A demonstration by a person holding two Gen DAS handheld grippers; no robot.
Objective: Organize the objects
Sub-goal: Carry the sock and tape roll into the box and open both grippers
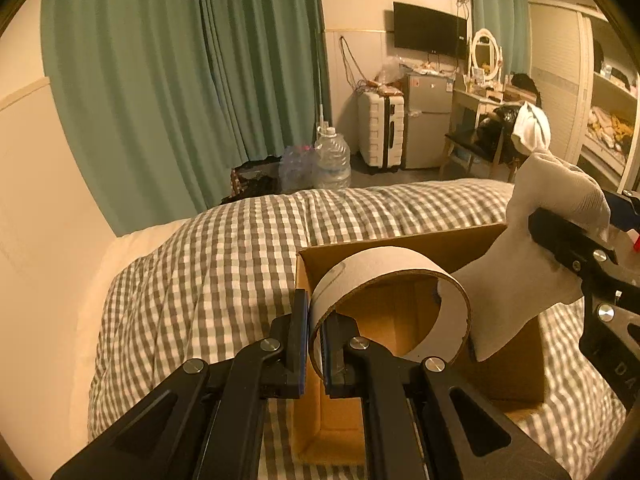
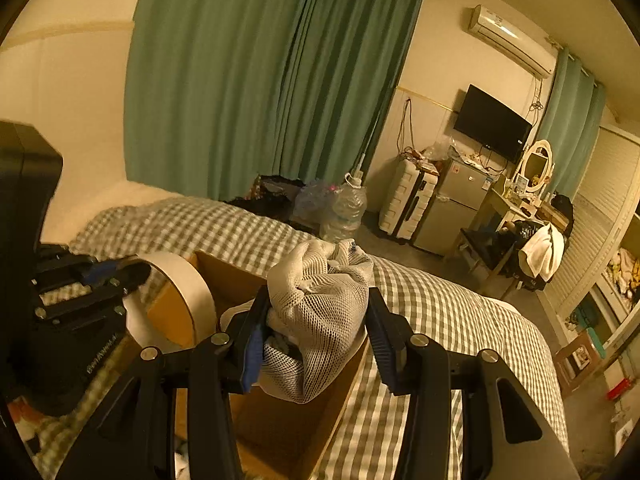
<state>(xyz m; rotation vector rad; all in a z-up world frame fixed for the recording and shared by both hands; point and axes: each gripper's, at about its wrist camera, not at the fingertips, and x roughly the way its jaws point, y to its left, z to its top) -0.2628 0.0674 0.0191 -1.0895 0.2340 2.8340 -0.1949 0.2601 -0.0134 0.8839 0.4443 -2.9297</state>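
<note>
Cardboard box [image 1: 472,248], open at the top, sits on a bed covered with a grey-and-white checked duvet [image 1: 224,248], and both tools work above it. The left hand-held gripper [image 1: 315,344] pinches the wall of a wide cardboard ring [image 1: 384,268], one finger outside the band and one inside, so the ring hangs on its edge over the near left corner of the box, its white outer face turned up. From the right wrist view the same ring [image 2: 188,280] shows at the left, beside the box's far wall [image 2: 232,276]. The right hand-held gripper [image 2: 316,332] is closed on a bundle of white mesh fabric [image 2: 320,312] that bulges up between its fingers, with darker cloth tucked inside; the bundle hangs over the box's open top. In the left wrist view this fabric [image 1: 532,264] drapes from the right gripper [image 1: 568,240] down across the box's right side, its lower edge just beside the ring. Beyond the bed, green curtains [image 1: 180,80] cover the wall, a large clear water bottle [image 1: 332,156] stands on the floor, and a white suitcase [image 1: 380,132] stands against a small silver fridge [image 1: 428,120] under a wall-mounted television [image 1: 430,32]. An air conditioner [image 2: 512,40] is mounted high on the wall.
</note>
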